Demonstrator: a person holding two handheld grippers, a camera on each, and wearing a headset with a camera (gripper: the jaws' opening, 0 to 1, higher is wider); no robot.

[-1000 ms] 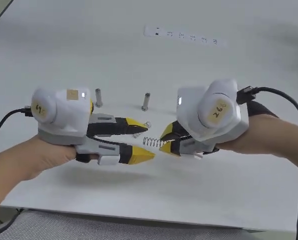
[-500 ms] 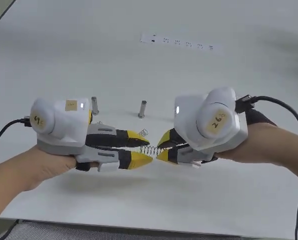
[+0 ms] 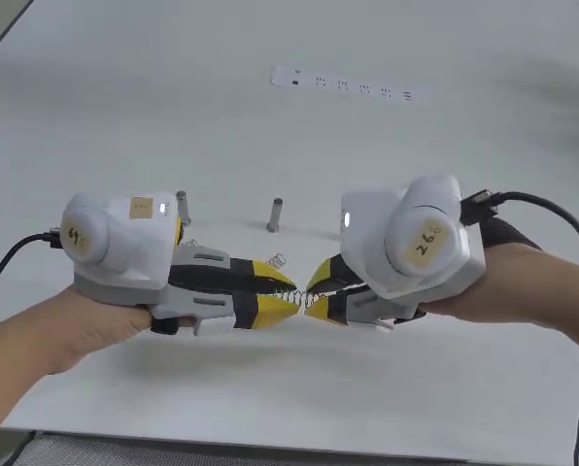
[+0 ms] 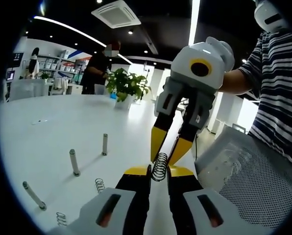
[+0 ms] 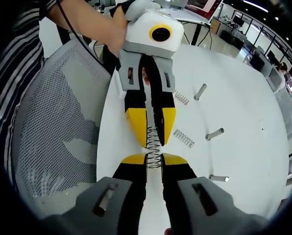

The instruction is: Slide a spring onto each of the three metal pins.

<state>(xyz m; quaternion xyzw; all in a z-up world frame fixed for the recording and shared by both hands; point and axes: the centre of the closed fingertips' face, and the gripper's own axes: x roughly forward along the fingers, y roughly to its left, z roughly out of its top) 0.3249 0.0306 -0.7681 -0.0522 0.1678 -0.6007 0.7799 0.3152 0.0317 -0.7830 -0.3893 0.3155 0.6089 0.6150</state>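
Note:
A small metal spring (image 3: pixel 300 292) hangs above the table between the two grippers. My left gripper (image 3: pixel 290 294) is shut on one end and my right gripper (image 3: pixel 311 297) on the other, tips nearly touching. In the left gripper view the spring (image 4: pixel 159 166) sits between my left gripper's (image 4: pixel 158 172) yellow tips, with the right gripper (image 4: pixel 169 146) reaching down onto it. The right gripper view has my right gripper (image 5: pixel 154 160) pinching the spring (image 5: pixel 153 144) opposite the left gripper (image 5: pixel 152 125). Two upright pins (image 3: pixel 182 207) (image 3: pixel 275 213) stand behind. Three bare pins (image 4: pixel 105 144) (image 4: pixel 74 162) (image 4: pixel 33 195) line up left.
A loose spring (image 3: pixel 278 260) lies on the white table (image 3: pixel 387 388) just behind the grippers. Two loose springs (image 5: pixel 183 138) (image 5: pixel 182 98) lie near the pins (image 5: pixel 214 133). A white power strip (image 3: pixel 346 84) lies far back. A mesh chair (image 5: pixel 62 137) stands at the table's edge.
My left gripper has moved right and closed from open onto the free end of the spring held by the right gripper. The tips have come together.

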